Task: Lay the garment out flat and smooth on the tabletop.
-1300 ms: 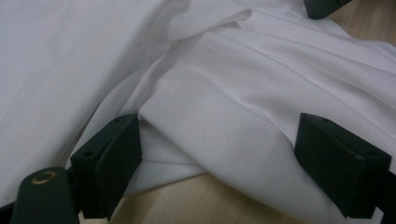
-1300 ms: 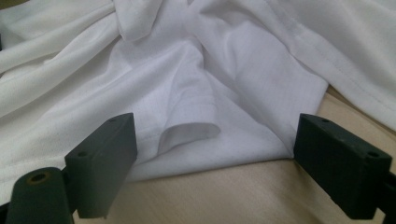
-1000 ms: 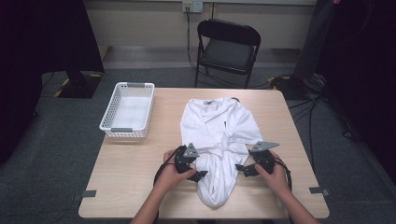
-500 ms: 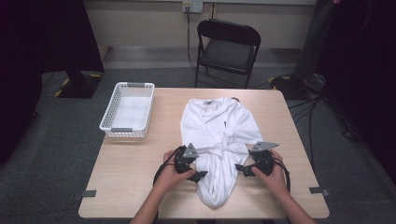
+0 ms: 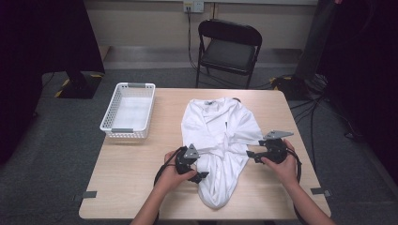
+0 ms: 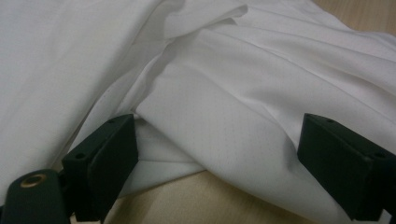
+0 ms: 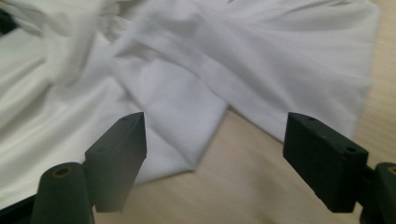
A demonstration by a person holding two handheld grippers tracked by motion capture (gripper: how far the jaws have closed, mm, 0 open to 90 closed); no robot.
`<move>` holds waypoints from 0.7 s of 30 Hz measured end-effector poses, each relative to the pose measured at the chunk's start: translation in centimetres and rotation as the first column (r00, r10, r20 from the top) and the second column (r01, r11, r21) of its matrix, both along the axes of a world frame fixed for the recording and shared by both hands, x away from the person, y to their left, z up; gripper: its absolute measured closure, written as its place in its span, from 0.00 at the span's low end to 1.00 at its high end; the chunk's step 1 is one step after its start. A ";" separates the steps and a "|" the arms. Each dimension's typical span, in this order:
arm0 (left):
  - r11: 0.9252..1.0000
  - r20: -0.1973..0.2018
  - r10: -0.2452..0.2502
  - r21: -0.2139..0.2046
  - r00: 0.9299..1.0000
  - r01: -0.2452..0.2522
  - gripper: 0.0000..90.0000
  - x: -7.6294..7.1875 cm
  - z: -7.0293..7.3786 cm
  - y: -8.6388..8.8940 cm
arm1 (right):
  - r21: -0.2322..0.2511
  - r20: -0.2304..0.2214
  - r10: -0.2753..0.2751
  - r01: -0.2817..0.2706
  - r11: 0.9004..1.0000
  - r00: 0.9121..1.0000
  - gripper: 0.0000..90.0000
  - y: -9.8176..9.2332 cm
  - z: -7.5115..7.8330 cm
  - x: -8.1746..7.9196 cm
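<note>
A white garment [image 5: 220,140] lies crumpled on the wooden table [image 5: 141,168], to the right of the white basket [image 5: 127,111] as the high view shows it. The left gripper [image 5: 199,176] rests at the garment's left edge, jaws wide with cloth lying loose between them. The right gripper [image 5: 251,154] sits at its right edge, jaws spread but just closing a little, gripping nothing, a sleeve corner ahead of them.

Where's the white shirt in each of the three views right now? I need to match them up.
High view: white shirt at table centre, between both claws.
Left gripper view: it covers the upper frame, folds reaching between the jaws.
Right gripper view: upper frame, folded edge ahead of the jaws.
Shared landmark: the wooden table.
</note>
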State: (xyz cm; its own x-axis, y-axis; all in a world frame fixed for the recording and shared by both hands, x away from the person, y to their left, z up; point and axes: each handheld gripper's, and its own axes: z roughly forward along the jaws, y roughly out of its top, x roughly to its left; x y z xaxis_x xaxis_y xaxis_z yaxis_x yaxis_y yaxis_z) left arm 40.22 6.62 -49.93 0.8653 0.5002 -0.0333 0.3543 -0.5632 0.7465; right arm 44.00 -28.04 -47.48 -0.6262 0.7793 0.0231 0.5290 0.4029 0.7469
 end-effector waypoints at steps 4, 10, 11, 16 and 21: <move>1.000 0.000 0.000 0.002 1.000 0.000 0.13 0.0 0.0 0.0 | 0.021 0.039 -0.025 0.024 0.999 0.999 0.28 -0.8 0.0 1.2; 1.000 0.001 -0.003 0.003 1.000 0.003 0.13 0.0 0.0 0.0 | -0.004 0.036 -0.099 0.099 0.995 0.994 0.37 -1.9 -1.0 3.9; 1.000 0.001 -0.003 0.003 1.000 0.003 0.13 0.0 0.0 0.0 | -0.004 0.036 -0.099 0.099 0.995 0.994 0.37 -1.9 -1.0 3.9; 1.000 0.001 -0.004 0.002 1.000 0.004 0.13 0.0 0.0 0.0 | -0.008 0.029 -0.151 0.151 0.989 0.988 0.45 -3.0 -1.8 4.4; 1.000 0.001 -0.005 0.002 1.000 0.005 0.13 0.0 0.0 0.0 | -0.008 0.012 -0.166 0.166 0.986 0.986 0.55 -3.5 -2.0 4.0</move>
State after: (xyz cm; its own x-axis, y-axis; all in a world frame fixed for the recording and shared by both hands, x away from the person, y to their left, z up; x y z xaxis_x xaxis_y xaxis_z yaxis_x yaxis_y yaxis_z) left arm 40.26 6.62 -49.93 0.8680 0.4955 -0.0318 0.3507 -0.5666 0.7456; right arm 48.01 -31.58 -49.50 -0.4882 0.8727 0.0094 0.5811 0.3171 0.7495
